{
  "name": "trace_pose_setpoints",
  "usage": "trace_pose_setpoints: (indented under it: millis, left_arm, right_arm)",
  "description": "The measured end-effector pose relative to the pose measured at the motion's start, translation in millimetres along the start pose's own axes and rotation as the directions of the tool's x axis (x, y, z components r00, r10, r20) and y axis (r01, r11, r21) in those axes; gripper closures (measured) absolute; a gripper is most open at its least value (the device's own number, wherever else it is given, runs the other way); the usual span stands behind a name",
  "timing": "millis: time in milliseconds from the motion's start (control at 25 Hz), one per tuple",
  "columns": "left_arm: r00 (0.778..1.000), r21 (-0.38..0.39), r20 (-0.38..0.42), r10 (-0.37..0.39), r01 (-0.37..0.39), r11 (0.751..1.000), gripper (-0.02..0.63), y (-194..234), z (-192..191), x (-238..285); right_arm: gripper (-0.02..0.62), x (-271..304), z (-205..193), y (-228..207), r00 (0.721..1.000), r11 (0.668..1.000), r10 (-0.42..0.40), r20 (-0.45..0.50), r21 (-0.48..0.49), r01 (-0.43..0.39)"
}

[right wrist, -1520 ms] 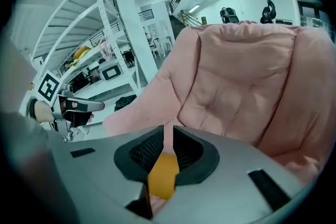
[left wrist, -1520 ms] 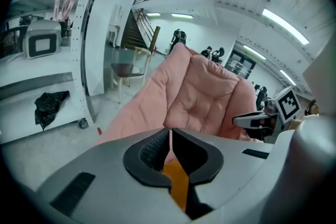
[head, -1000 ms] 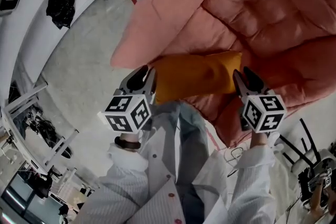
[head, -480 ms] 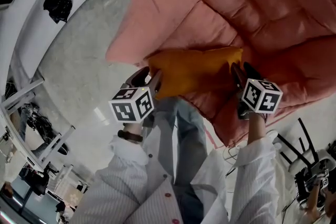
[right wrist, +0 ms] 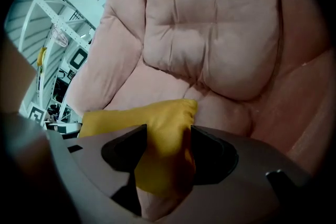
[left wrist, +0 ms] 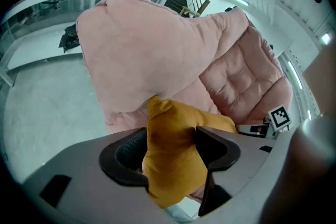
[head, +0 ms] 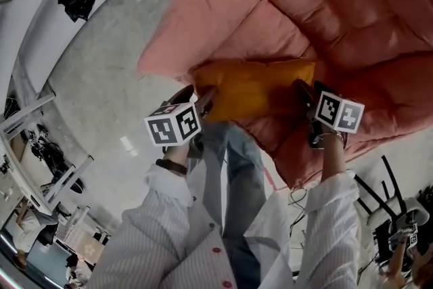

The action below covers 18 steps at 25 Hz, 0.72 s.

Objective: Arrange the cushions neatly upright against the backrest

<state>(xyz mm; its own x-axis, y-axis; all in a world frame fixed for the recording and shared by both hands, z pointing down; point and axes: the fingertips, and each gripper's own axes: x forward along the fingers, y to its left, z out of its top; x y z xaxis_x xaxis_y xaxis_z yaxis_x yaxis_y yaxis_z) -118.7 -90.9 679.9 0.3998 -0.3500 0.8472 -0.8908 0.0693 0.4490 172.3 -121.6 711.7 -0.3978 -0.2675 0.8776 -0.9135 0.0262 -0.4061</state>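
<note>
Cushion (head: pixel 254 88) first: it is a plump, mustard-yellow rectangle in smooth, plain fabric, with pinched, pointed corners and soft creases running in from both ends. I see it lying lengthwise across the front of the seat (right wrist: pixel 157 81) of a quilted pink armchair (head: pixel 352 3), just ahead of the person's trouser legs (head: pixel 237 166). It lies flat there, well apart from the tufted backrest (right wrist: pixel 210 23), with bare seat padding between the two.

My left gripper (head: pixel 203 101) is at the cushion's left end. Its jaws have just been opening and now stand wide. The yellow corner bulges up between them and brushes the inner pad, while the ribbed face of the other pad shows beside the fabric.

My right gripper (head: pixel 303 93) is at the opposite end, and its jaws have likewise just been opening and stand spread. That end of the cushion fills the gap between them and folds down over the seat's front edge, but I see no squeeze on it. Grey floor (head: pixel 101 64) shows to the left of the chair.
</note>
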Motion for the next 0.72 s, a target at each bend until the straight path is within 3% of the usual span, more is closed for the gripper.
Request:
trace_pose_setpoints:
  millis: [120,360,720]
  left_arm:
    - [0.999,-0.048,-0.008,-0.031,0.031,0.998,0.337,-2.8,-1.7,-2.2]
    - [0.998,-0.058,-0.018,-0.055,0.054,0.997,0.420,-6.5,-4.1,-0.3]
    - [0.997,-0.047,-0.009,-0.077,0.076,0.996,0.449,-7.7,-5.7,-8.8]
  right_arm:
    - [0.374,-2.0,-2.3,6.9,1.000,1.000,0.009,-0.007,-0.011,-0.009]
    - [0.484,1.7,-7.5,14.4,1.000,0.999,0.012,-0.018,-0.037,-0.012]
    - [0.529,-8.6,-11.1,24.2,1.000,0.994,-0.009,0.030,-0.107,0.012]
